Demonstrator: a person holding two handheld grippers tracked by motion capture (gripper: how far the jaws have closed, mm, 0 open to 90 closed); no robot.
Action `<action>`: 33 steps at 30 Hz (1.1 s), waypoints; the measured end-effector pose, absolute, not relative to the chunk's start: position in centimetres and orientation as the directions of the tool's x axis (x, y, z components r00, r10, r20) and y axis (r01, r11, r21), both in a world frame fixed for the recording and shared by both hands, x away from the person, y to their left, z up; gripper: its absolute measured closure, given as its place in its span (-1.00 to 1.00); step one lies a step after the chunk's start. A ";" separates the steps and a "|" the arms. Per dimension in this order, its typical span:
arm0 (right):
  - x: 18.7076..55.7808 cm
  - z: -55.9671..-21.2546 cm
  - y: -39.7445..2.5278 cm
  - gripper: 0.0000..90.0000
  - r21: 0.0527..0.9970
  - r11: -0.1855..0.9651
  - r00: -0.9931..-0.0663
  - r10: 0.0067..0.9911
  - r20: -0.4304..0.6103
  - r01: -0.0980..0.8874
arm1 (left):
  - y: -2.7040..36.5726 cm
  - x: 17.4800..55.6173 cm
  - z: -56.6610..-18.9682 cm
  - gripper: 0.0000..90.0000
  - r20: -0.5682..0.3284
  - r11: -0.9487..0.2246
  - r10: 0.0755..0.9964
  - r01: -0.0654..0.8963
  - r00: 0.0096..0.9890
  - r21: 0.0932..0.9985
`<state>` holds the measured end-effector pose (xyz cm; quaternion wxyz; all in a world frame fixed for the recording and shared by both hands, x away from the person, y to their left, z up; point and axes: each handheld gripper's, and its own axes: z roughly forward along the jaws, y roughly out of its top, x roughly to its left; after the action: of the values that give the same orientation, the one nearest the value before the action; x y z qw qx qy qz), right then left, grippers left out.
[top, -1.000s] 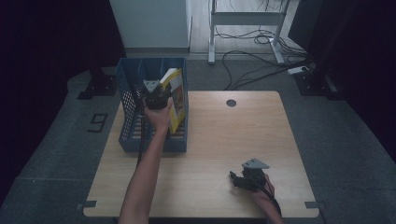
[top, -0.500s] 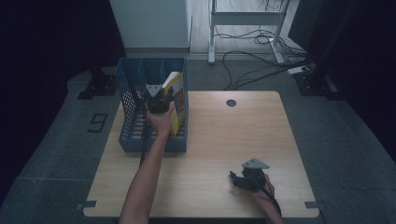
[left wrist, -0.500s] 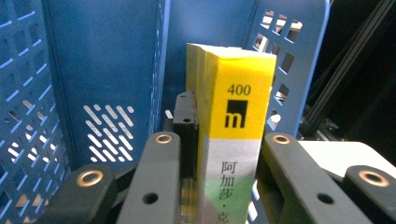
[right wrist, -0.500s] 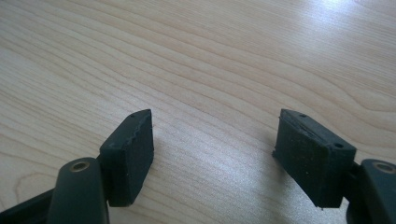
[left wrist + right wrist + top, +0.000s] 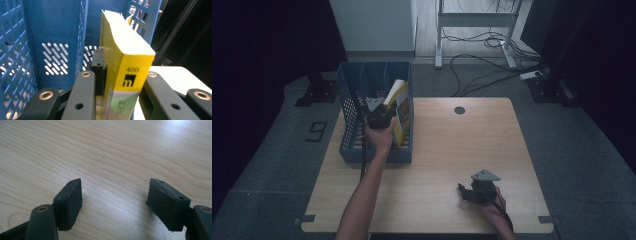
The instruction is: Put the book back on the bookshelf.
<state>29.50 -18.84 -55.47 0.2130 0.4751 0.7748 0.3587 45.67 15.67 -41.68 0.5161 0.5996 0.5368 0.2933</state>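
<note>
A thick yellow book (image 5: 400,107) stands tilted in the right compartment of a blue perforated crate (image 5: 377,156) on the table's left. My left gripper (image 5: 379,114) is shut on it; in the left gripper view the pads clamp the book (image 5: 127,62) at its spine, with crate walls (image 5: 55,30) behind. The left gripper (image 5: 123,75) hides the book's lower part. Near the table's front right, my right gripper (image 5: 466,192) lies open on the wood. Between the fingers of the right gripper (image 5: 115,197) there is bare table (image 5: 112,150).
The wooden table (image 5: 492,140) has a round cable hole (image 5: 459,110) near its far edge. Crate dividers (image 5: 364,80) split the crate into compartments. Behind the table are cables on the floor (image 5: 482,55) and a metal stand (image 5: 472,20).
My left gripper and the yellow book have sunk slightly lower into the crate. The right gripper has stayed still.
</note>
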 end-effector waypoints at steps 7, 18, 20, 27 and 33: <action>29.5 -55.5 -18.8 -0.40 0.758 0.291 -0.457 0.890 0.010 0.584 | 16.6 44.7 -42.0 0.61 -0.223 0.119 0.940 0.362 0.260 0.924; 29.5 -55.5 -18.8 -0.40 0.758 0.292 -0.457 0.890 0.010 0.584 | 16.9 44.4 -42.0 0.59 -0.238 0.123 0.932 0.380 0.274 0.917; 29.5 -55.5 -18.8 -0.40 0.758 0.291 -0.457 0.890 0.010 0.584 | 16.8 44.5 -41.9 0.58 -0.237 0.116 0.930 0.387 0.282 0.915; 29.5 -55.5 -18.8 -0.40 0.758 0.290 -0.456 0.890 0.010 0.584 | 16.7 44.8 -41.6 0.53 -0.233 0.105 0.932 0.407 0.278 0.907; 29.5 -55.5 -18.8 -0.40 0.758 0.291 -0.456 0.890 0.010 0.584 | 17.3 45.3 -41.2 0.50 -0.255 0.122 0.930 0.433 0.266 0.893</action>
<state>29.50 -18.84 -55.47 0.2135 0.4757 0.7744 0.3584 45.26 17.27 -41.23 0.5043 0.6152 0.5536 0.2464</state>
